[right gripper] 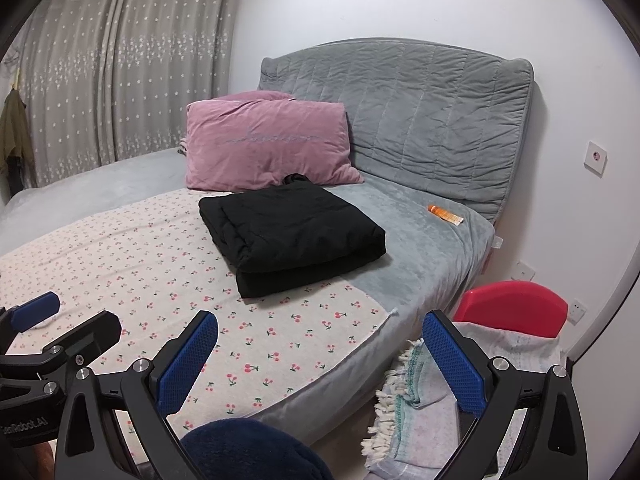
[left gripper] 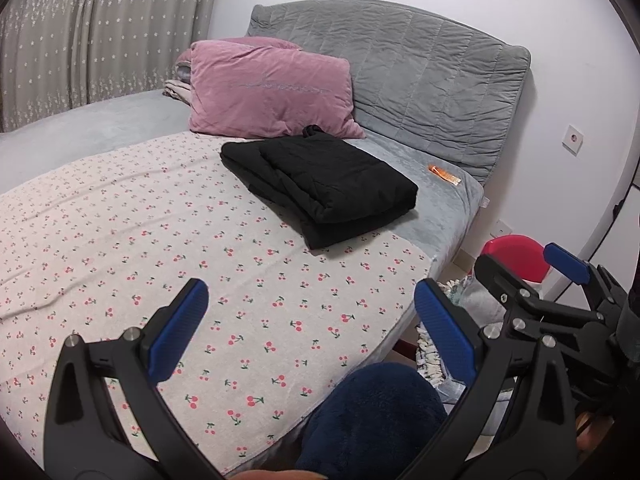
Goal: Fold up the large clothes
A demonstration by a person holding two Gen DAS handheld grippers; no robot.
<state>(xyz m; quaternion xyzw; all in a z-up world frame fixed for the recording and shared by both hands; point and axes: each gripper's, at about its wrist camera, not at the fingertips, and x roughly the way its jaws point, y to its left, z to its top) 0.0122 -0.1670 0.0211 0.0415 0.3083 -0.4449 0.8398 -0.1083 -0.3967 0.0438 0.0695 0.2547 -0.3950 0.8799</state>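
A black quilted garment (left gripper: 320, 194) (right gripper: 292, 236) lies folded into a thick rectangle on the bed, half on the cherry-print sheet (left gripper: 160, 240) (right gripper: 140, 248) and half on the grey blanket. My left gripper (left gripper: 312, 332) is open, held back from the bed's near edge, nothing between its blue pads. My right gripper (right gripper: 320, 360) is also open and empty, and it shows at the right of the left wrist view (left gripper: 520, 268). Both grippers are well short of the garment.
A pink pillow (left gripper: 272, 88) (right gripper: 268, 144) leans on the grey padded headboard (right gripper: 420, 112). An orange tube (right gripper: 445, 214) lies on the grey blanket. A red stool (right gripper: 516, 306) with fringed cloths (right gripper: 412, 400) stands beside the bed. A dark blue fleece sleeve (left gripper: 372, 420) is low in view.
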